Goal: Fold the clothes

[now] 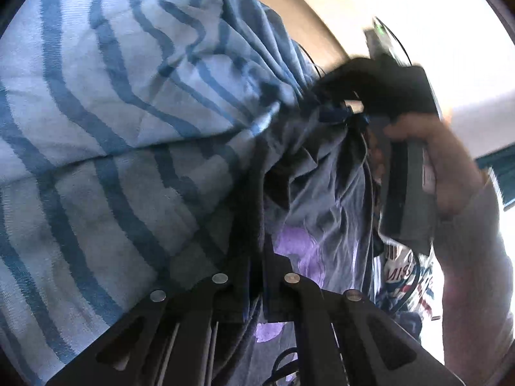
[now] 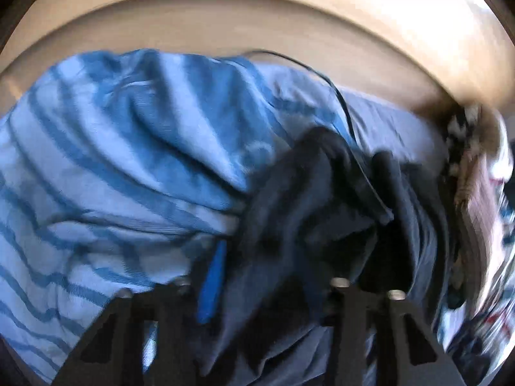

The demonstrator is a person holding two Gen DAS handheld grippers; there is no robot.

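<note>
Left wrist view: a striped blue bedspread point(image 1: 106, 122) fills most of the frame, and on it hangs a grey shirt point(image 1: 325, 193) with a purple print, pinched in the closed left gripper point(image 1: 257, 289), while the right gripper point(image 1: 351, 109) has a bunched fold of it farther up. In the right wrist view that gripper's point(image 2: 267, 276) jaws stand part open with grey cloth between them, too blurred to say they clamp, so I would secure that hold, then pull both corners apart until the shirt hangs flat. No container shows.
</note>
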